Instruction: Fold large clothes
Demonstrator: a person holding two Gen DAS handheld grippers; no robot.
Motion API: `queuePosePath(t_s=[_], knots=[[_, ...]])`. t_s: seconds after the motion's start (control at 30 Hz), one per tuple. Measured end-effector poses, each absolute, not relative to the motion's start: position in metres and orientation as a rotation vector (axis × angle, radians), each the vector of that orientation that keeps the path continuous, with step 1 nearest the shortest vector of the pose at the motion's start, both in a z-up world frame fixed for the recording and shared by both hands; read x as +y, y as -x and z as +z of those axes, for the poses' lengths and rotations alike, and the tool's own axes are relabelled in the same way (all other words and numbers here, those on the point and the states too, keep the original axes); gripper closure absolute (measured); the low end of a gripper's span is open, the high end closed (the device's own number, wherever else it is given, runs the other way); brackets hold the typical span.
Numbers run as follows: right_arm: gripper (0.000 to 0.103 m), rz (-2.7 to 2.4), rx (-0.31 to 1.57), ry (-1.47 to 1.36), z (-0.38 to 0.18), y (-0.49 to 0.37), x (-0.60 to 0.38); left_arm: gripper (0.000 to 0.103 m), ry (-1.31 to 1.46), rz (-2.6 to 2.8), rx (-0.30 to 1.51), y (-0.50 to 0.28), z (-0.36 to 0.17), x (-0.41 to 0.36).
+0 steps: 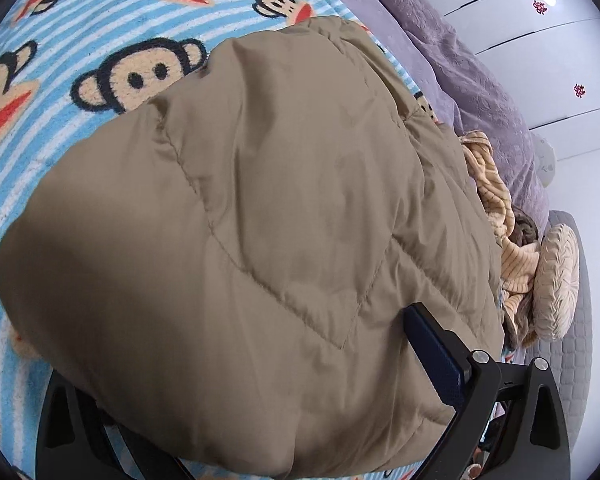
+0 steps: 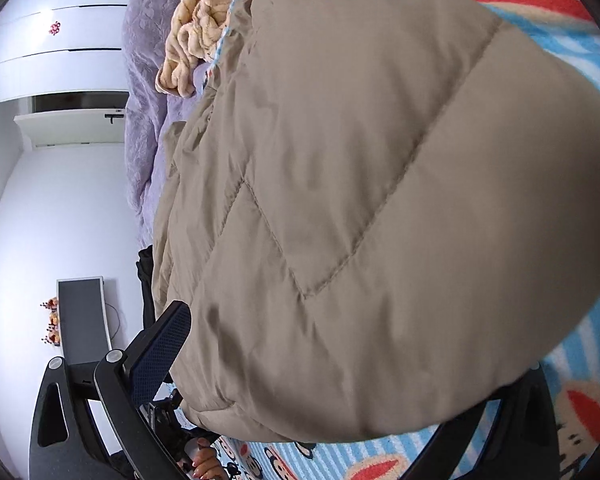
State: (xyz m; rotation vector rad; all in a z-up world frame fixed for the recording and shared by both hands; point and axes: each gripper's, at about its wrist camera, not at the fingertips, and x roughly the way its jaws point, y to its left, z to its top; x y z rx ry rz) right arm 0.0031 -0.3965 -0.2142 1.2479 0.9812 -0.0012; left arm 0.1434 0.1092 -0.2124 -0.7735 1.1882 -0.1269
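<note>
A tan quilted padded jacket [image 1: 284, 200] fills the left wrist view, bulging over a blue striped monkey-print blanket [image 1: 60, 80]. My left gripper [image 1: 276, 320] holds a thick fold of it. Only its right finger [image 1: 436, 356] shows, pressed into the fabric; the jacket hides the left one. The right wrist view shows the same jacket [image 2: 380, 200] bunched in my right gripper [image 2: 320, 320]. There the left finger [image 2: 160, 352] lies against the jacket's edge, and the other is covered.
A purple bedspread [image 1: 460, 60] and a crumpled beige striped fleece [image 1: 496, 208] lie beyond the jacket, beside a round pleated cushion [image 1: 556, 280]. White wardrobe doors [image 2: 60, 40], white floor and a grey board [image 2: 84, 320] are at the bedside. A hand [image 2: 204, 460] shows below.
</note>
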Motion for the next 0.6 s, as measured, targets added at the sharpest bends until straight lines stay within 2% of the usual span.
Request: queuePosePath(t_s=[0.07,0.1,0.17,0.2,0.23,0.27,0.3,0.33,0.4,0.5,0.6], knots=[[0.0,0.002,0.993,-1.24,-0.217,-0.008,-0.395,0.003,0.777,-0.103,1.172,-0.146,-0.211,0.107],[0.0,0.002,1.001,-1.24,-0.218,-0.01,-0.395,0.009,0.778,-0.091,1.164,-0.147,-0.21,0.106],[0.0,-0.005,1.001,-1.258,-0.219,-0.009,-0.397,0.047,0.783,-0.098,1.153,-0.147,-0.209,0.107],[0.002,-0.005,0.997,-1.275,-0.22,-0.009,-0.398,0.059,0.788,-0.104,1.147,-0.147,-0.208,0.11],[0.005,-0.007,0.993,-1.295,-0.222,-0.008,-0.4,0.062,0.77,-0.104,1.141,-0.146,-0.204,0.11],[0.023,-0.013,0.997,-1.311,-0.224,-0.007,-0.401,0.069,0.738,-0.104,1.135,-0.144,-0.2,0.11],[0.041,-0.008,1.0,-1.337,-0.227,-0.006,-0.404,0.073,0.69,-0.104,1.125,-0.143,-0.194,0.106],[0.047,0.011,0.991,-1.378,-0.231,-0.004,-0.405,0.075,0.645,-0.103,1.117,-0.141,-0.187,0.103],[0.067,0.025,0.978,-1.388,-0.229,-0.003,-0.406,0.079,0.566,-0.107,1.097,-0.138,-0.174,0.095],[0.076,0.052,0.974,-1.349,-0.219,-0.003,-0.404,0.083,0.525,-0.107,1.07,-0.13,-0.158,0.091],[0.078,0.092,0.979,-1.333,-0.211,0.0,-0.405,0.083,0.503,-0.096,1.045,-0.117,-0.142,0.09]])
